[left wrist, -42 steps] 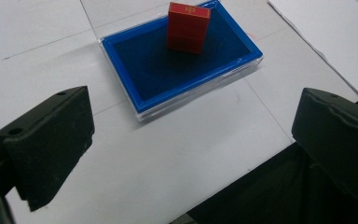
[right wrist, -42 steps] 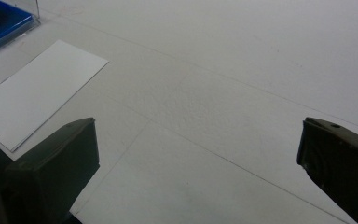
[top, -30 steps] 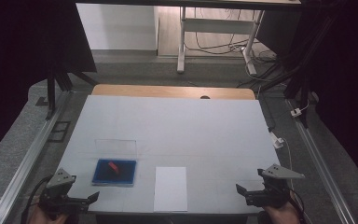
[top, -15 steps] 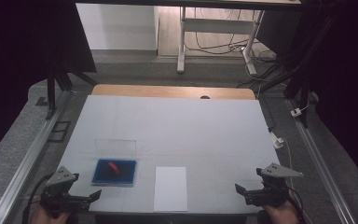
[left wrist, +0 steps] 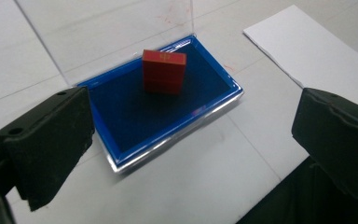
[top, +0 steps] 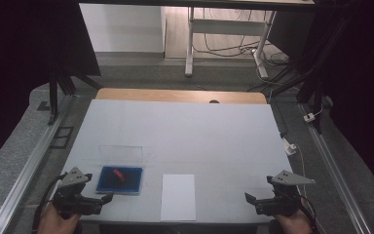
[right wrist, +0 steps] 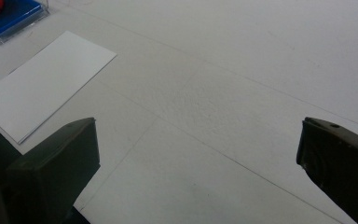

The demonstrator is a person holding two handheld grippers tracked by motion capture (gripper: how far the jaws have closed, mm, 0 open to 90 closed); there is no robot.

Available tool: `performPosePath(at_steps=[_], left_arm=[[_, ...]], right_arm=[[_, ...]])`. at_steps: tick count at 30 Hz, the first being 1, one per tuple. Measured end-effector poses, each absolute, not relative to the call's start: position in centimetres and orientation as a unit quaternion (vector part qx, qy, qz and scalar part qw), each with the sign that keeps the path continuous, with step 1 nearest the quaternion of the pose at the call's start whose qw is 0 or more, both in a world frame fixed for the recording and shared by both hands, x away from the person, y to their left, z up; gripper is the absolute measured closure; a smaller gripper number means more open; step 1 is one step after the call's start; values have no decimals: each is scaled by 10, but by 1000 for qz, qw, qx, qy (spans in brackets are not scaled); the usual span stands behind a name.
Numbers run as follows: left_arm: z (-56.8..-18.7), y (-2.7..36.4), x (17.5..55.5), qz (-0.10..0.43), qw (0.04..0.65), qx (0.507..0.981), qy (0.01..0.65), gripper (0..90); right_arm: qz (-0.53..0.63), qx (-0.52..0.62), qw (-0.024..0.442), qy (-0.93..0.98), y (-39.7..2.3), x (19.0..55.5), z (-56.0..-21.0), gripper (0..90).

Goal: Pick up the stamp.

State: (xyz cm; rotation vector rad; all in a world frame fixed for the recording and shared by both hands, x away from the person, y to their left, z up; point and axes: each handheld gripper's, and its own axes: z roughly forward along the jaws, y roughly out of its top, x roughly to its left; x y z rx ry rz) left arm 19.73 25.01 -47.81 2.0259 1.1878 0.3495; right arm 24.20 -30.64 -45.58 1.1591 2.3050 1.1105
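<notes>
A blue tray (top: 120, 180) with its clear lid (top: 121, 155) raised lay near the table's (top: 185, 131) front edge, holding a small red block (left wrist: 164, 71) upright. The left gripper (top: 100, 201), jaws wide apart, hovered just in front of the tray. A white sheet (top: 178, 197) lay just right of the tray. Well right of it, the right gripper (top: 253, 201) waited, jaws apart.

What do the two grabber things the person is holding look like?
Both are black. The left gripper and right gripper each carry a grey three-cornered plate on top and trail a dark cable. Their fingers are chunky black blocks with a small hole near the tip.
</notes>
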Motion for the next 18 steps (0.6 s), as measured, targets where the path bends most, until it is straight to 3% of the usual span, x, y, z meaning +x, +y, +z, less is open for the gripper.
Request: performPosePath(at_steps=[18], left_arm=[[-487, 230, 231, 147, 355, 801, 459, 0]], right_arm=[[386, 399, 160, 816, -305, 242, -456, 0]])
